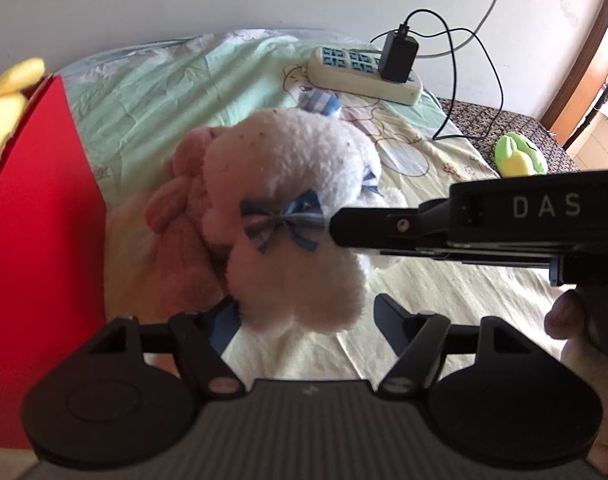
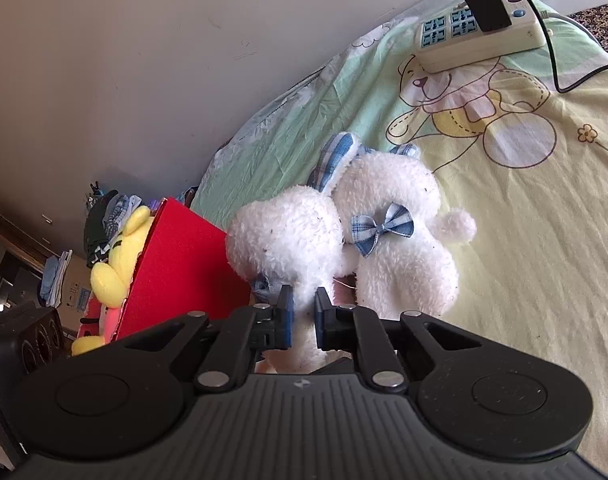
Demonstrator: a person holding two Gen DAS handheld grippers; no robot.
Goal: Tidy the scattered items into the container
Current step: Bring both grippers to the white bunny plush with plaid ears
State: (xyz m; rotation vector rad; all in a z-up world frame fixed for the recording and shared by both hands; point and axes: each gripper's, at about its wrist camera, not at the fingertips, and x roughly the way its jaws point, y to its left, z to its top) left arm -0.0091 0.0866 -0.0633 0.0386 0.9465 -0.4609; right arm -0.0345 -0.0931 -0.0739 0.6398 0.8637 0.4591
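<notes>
A white plush rabbit (image 1: 296,184) with a blue checked bow lies on the bedsheet beside the red box (image 1: 36,240). In the left wrist view its lower lobe sits between the fingers of my left gripper (image 1: 304,312). The jaws stand apart, and a sliver of sheet shows before the right finger (image 1: 388,316). My right gripper (image 1: 336,222) comes in from the right and ends at the bow. In the right wrist view the right gripper (image 2: 304,314) is shut on a fold of the rabbit (image 2: 396,248). The red box (image 2: 176,264) holds a yellow plush (image 2: 120,260).
A white power strip (image 1: 364,76) with a black charger and cables lies at the far side of the bed. A green and yellow plush (image 1: 520,156) rests on the dark patterned cover at right. A hand (image 1: 576,320) holds the right gripper. The wall runs behind the bed.
</notes>
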